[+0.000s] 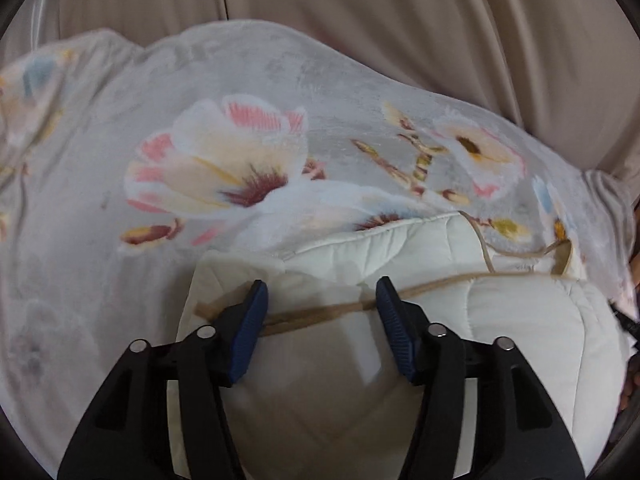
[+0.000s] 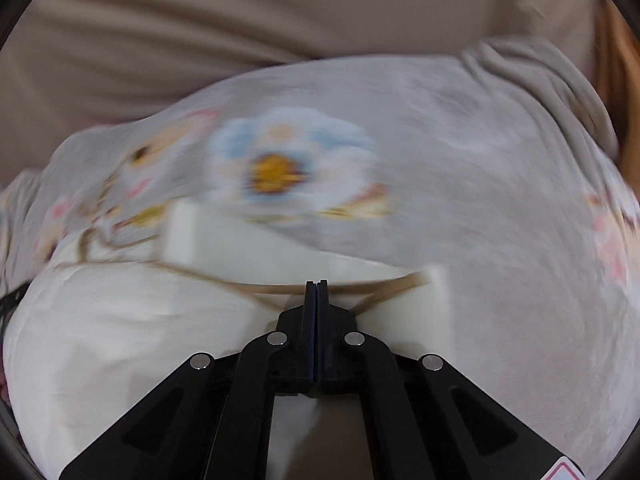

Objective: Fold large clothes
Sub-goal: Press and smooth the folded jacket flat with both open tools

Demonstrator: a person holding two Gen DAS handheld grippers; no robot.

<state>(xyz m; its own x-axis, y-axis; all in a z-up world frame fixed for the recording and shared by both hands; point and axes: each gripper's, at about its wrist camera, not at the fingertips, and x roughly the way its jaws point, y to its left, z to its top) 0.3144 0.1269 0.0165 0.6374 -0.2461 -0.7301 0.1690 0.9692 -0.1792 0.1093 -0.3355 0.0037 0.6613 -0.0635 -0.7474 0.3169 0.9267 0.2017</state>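
Right wrist — white garment (image 2: 120,340), label blurred

Setting: a home, likely a bedroom — soft floral blanket (image 1: 224,152) spread across mid-frame as on a bed, beige draped fabric (image 1: 400,20) along the top — curtain or sheet, unclear.

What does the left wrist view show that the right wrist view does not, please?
Only the left wrist view shows the left gripper, open over the cream quilted garment with nothing pressed between its pads, and a large pink-and-cream flower print.

Only the right wrist view shows the right gripper, shut, at the garment's tan-trimmed edge; whether it pinches fabric cannot be told. It also shows a blurred blue flower with an orange centre.

Both show the cream garment with its tan cord, lying on the grey floral blanket, with beige fabric behind.
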